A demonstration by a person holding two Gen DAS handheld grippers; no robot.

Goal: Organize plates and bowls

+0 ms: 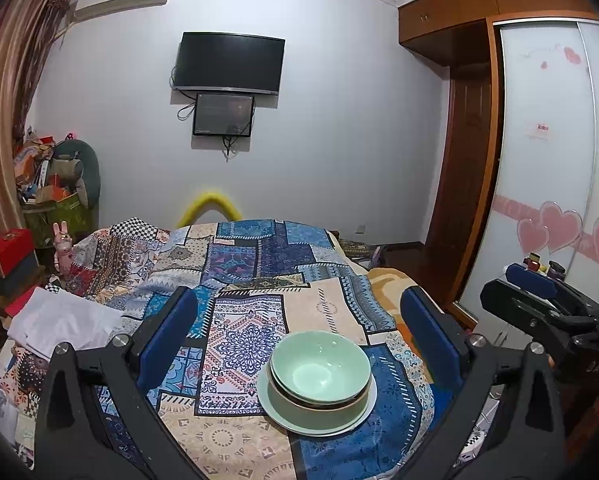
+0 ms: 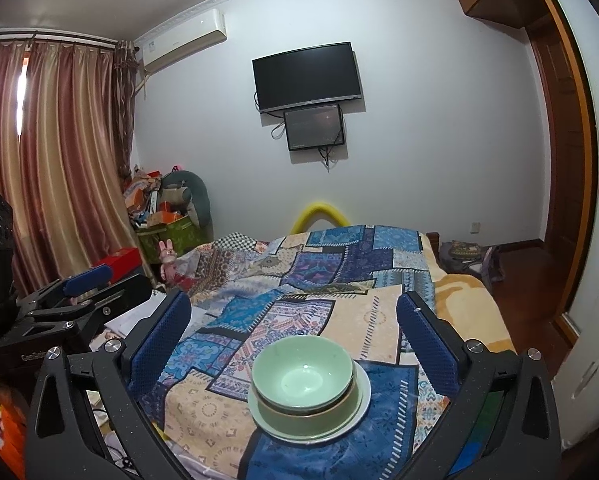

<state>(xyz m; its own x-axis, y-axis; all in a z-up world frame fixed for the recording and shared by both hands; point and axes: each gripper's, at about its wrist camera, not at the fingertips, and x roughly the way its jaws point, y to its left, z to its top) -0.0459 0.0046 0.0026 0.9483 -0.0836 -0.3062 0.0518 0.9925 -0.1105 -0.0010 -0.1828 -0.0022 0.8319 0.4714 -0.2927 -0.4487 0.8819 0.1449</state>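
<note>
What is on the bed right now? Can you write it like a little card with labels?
surface: patchwork bedspread on a bed
dishes: top green bowl nested in a lower green bowl, both on a pale plate
stack position: near edge of the bed, between the fingers in both views
left gripper: open, holding nothing
right gripper: open, holding nothing
contact: neither gripper touches the dishes
on the wall: dark television, small screen below it

2 bowls (image 1: 319, 376), 1 plate (image 1: 275, 408)
</note>
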